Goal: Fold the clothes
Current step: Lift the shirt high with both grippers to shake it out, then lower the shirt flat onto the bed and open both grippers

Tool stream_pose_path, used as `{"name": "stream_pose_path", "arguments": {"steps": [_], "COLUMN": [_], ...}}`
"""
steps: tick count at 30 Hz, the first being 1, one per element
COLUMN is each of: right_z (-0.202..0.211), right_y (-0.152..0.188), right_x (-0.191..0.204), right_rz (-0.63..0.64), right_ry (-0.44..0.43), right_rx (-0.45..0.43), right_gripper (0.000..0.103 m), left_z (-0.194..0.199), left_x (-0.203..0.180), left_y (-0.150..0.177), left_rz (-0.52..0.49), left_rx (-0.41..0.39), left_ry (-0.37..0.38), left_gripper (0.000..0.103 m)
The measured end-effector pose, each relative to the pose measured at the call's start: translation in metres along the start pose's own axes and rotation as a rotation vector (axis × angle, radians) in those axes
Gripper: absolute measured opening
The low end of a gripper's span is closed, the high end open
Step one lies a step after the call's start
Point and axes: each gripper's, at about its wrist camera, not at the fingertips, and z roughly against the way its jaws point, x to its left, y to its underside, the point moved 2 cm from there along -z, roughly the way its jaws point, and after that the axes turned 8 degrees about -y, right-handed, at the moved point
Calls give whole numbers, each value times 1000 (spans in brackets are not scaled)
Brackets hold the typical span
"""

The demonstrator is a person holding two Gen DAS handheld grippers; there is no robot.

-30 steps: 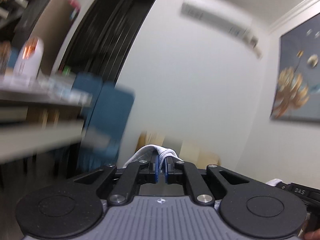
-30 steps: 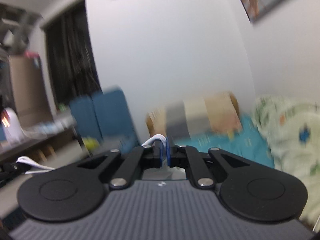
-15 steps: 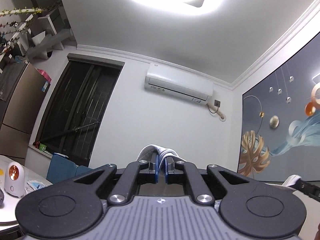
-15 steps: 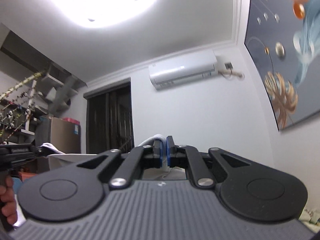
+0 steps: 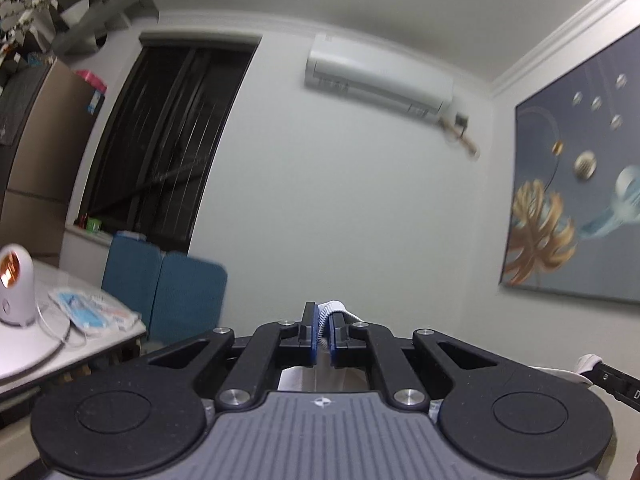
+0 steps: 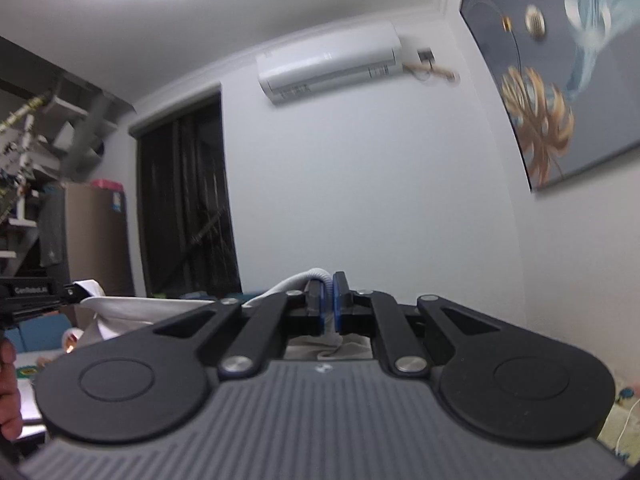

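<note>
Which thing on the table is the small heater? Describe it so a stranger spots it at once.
Start at the dark window on the left of the left wrist view and drop to the pale table below it. The small heater stands at its left end: a white egg shape with a glowing orange opening, unlike the flat blue packets beside it.

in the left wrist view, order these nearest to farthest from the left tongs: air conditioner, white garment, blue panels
1. white garment, pinched between the left tongs
2. blue panels, lower left, beside the table
3. air conditioner, high on the far wall
</note>
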Motion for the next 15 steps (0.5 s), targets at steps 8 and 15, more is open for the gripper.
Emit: {"name": "stream_pose_path", "arguments": {"steps": [8,15], "right_z": [-181,-343], "right_y": [154,327], "right_x": [-87,-182], "right_rz": [-50,-74], "right_ry": [77,137], "right_rx": [165,317], "right_gripper": [7,7], "left_z": [-235,-443], "left_x": [14,32], "left_y": [190,379], "left_rz": [-7,-40], "left_rx": [176,294], "left_ry": [-95,-152], "left_gripper": [5,5]}}
